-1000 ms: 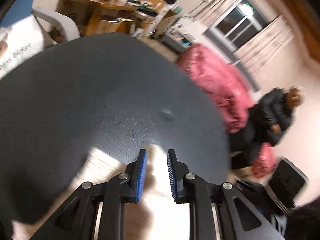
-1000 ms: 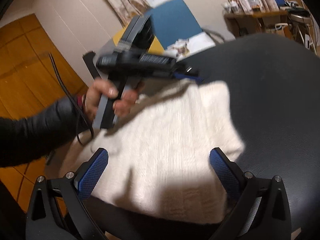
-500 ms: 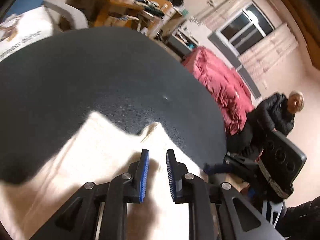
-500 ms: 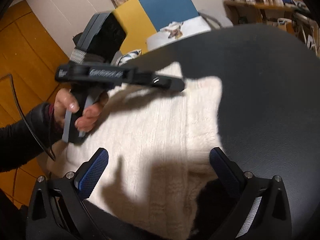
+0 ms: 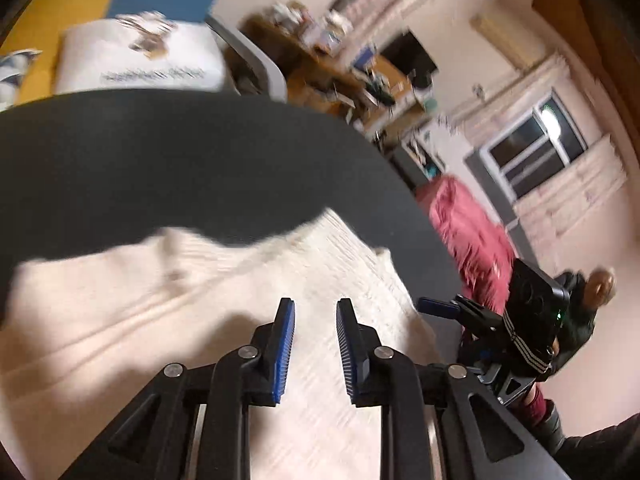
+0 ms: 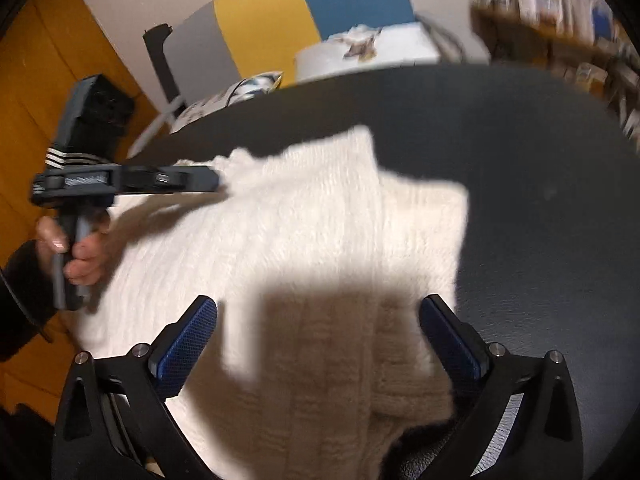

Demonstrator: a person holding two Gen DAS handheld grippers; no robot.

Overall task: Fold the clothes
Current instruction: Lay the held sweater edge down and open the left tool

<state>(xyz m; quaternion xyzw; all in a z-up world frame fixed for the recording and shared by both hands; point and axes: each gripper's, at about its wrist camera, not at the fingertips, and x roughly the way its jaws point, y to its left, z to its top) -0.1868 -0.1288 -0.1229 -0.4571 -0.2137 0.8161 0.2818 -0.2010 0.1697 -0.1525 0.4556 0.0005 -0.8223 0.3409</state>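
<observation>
Compared with a second ago, our left tool [image 5: 315,312] has pulled back from the far edge, so more of the cream sweater [image 6: 312,240] shows on the dark desk [image 6: 540,200]. Its fingers stay narrow, with nothing between them. Our right tool [image 6: 319,320] hangs widely spread above the cloth. We judge a fold was just laid.

The lettering on the white cushion [image 5: 136,60] is too blurred to read.
</observation>
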